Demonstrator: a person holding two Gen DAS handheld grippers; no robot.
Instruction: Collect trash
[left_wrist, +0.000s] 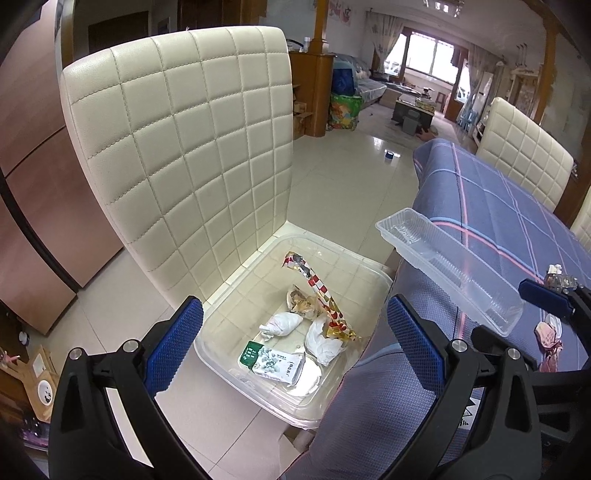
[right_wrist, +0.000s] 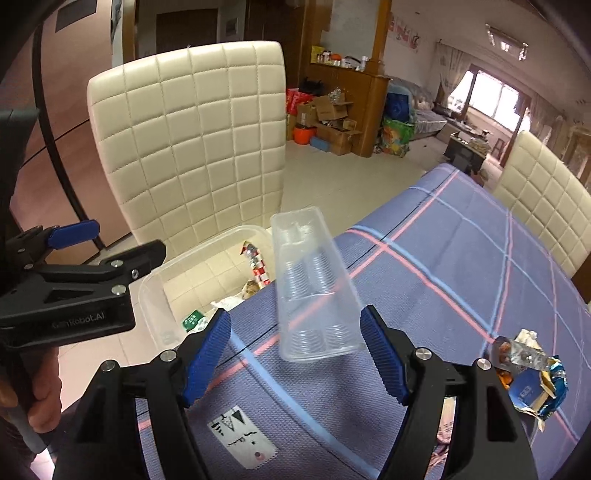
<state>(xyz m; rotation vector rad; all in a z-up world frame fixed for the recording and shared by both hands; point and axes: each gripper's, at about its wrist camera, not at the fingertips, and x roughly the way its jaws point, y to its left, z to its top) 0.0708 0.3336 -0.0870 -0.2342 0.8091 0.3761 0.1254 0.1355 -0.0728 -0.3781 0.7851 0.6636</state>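
Two hand-held grippers are spread wide, gripping nothing. The clear tray (right_wrist: 314, 288) sits unheld between the right hand-held gripper (right_wrist: 295, 354) fingers, tipping toward the bin (left_wrist: 291, 332) at ten o'clock, presumably to drop in.

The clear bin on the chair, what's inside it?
Inside the clear bin: a green-and-white carton, crumpled white tissues, a red-and-white wrapper, a brownish scrap. Anything beneath them is hidden.

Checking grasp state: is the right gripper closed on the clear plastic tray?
No. The right gripper is open; the clear plastic tray sits between its blue fingers, with gaps on both sides.
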